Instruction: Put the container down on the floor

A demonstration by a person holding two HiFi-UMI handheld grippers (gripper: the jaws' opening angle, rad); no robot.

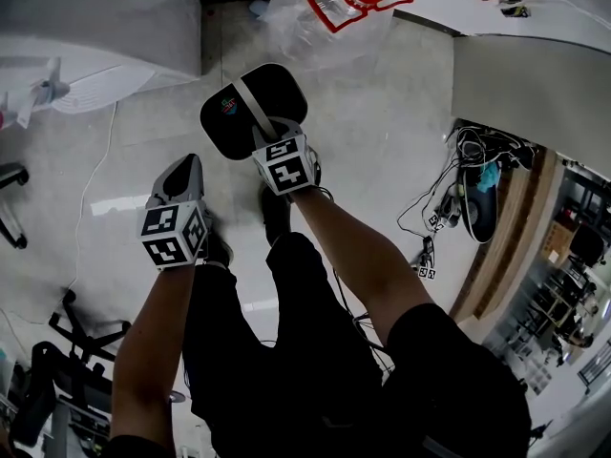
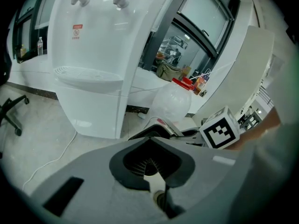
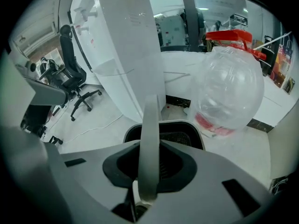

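Stretches both forearms down over a pale, glossy floor (image 1: pixel 382 141). Clamps the right tongs (image 1: pixel 267 134) on the grey handle (image 1: pixel 252 103) of the one black container (image 1: pixel 224 127), at 12 o'clock. Holds the left tongs (image 1: pixel 181 172) pressed together, empty, at 8 o'clock of it. Faces one white dispenser (image 2: pixel 93 55), one clear jug (image 3: pixel 229 87).

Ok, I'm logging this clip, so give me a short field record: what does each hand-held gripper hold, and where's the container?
left hand-held gripper: shut, nothing between its jaws
right hand-held gripper: shut on the grey strap handle
black plastic container: hangs by that handle, seemingly above the pale floor
nearby: clear plastic water jug with red cap; white water dispenser
task state: container not yet set down
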